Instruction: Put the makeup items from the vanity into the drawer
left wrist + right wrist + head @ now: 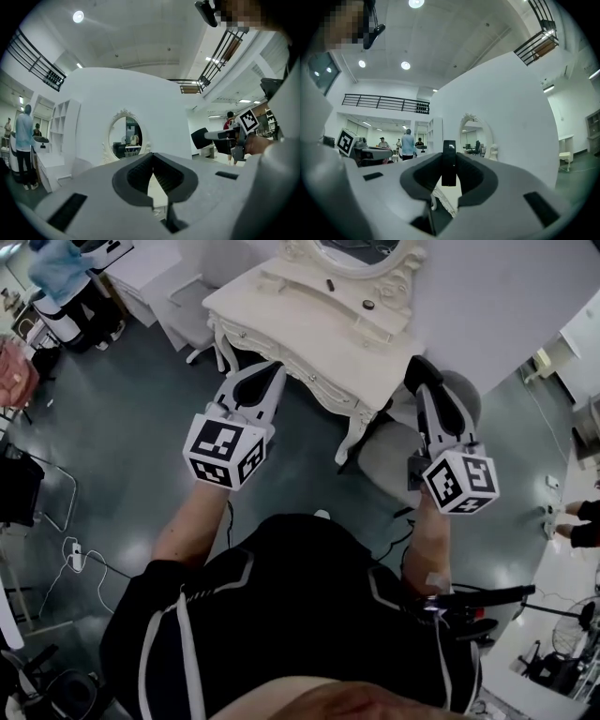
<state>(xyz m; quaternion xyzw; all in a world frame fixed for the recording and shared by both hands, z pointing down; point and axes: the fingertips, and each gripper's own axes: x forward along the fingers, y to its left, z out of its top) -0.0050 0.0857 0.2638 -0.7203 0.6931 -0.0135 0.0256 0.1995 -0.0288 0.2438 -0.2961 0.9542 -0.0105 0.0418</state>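
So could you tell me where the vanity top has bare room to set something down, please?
The top's whole front strip is bare, left corner to right edge. The back, by the mirror, is busier: a black stick and a round black item lie there.

I'm looking down over both grippers, held out above the dark floor (pixel 141 427). The left gripper (pixel 270 371) points at the near edge of the white vanity (pixel 309 334). The right gripper (pixel 424 381), with a black item (pixel 418 366) at its tips, hangs over a grey stool (pixel 384 460). On the vanity top, towards the far side, lie a small round pot (pixel 368 304) and a dark stick (pixel 329 284).
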